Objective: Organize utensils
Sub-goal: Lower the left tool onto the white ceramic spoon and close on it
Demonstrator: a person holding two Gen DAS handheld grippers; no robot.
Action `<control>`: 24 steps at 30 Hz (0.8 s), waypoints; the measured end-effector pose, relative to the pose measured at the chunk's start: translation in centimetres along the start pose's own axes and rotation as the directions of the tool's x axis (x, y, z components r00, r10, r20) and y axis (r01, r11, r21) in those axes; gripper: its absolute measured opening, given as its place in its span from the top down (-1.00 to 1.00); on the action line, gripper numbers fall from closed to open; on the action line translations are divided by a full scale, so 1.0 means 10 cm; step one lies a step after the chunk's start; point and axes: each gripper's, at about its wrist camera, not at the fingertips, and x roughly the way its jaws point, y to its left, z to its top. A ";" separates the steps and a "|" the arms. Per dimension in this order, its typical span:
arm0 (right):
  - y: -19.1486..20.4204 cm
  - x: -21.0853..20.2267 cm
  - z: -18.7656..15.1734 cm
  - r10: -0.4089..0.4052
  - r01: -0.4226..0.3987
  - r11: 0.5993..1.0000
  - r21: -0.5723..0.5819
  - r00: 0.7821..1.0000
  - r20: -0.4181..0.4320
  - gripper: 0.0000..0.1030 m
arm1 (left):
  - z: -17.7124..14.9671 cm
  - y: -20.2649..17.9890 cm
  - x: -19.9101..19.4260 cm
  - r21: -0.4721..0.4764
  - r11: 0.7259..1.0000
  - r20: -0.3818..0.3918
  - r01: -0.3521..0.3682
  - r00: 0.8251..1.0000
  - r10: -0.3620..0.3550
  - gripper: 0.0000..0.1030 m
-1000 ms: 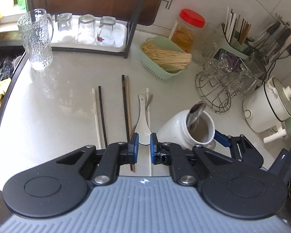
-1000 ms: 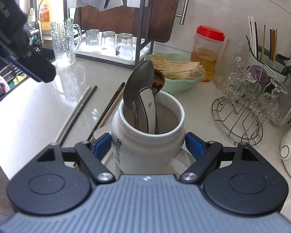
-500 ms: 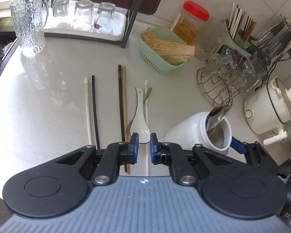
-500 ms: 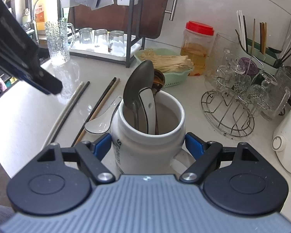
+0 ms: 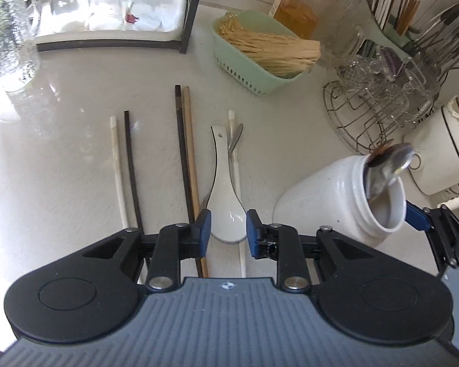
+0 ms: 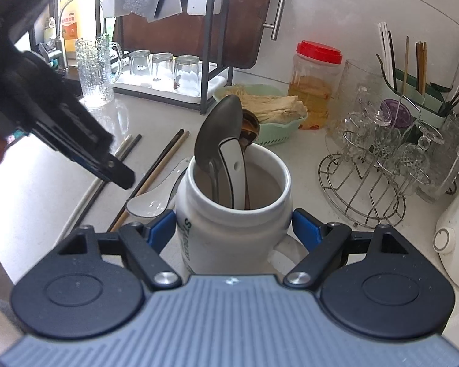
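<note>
Both grippers busy | left gripper (image 5: 228, 228) opening astride white spoon (image 5: 226, 195) | right gripper (image 6: 232, 229) clamps jar (image 6: 229, 229)

- Left gripper (image 5: 228, 229) pitched steeply down over the desk's near edge, jaws opening, blue fingers (image 5: 205, 224) flanking a white spoon's bowl without pressing.
- Right gripper (image 6: 233, 229) angled down, fingers (image 6: 162, 226) clamped on a white jar.
</note>
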 end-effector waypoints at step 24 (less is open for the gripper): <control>-0.02 0.04 0.04 0.011 -0.012 1.000 -0.022 0.999 -0.035 -0.66 | 0.57 -0.26 0.85 0.180 0.978 -0.035 -0.105 0.993 0.113 0.39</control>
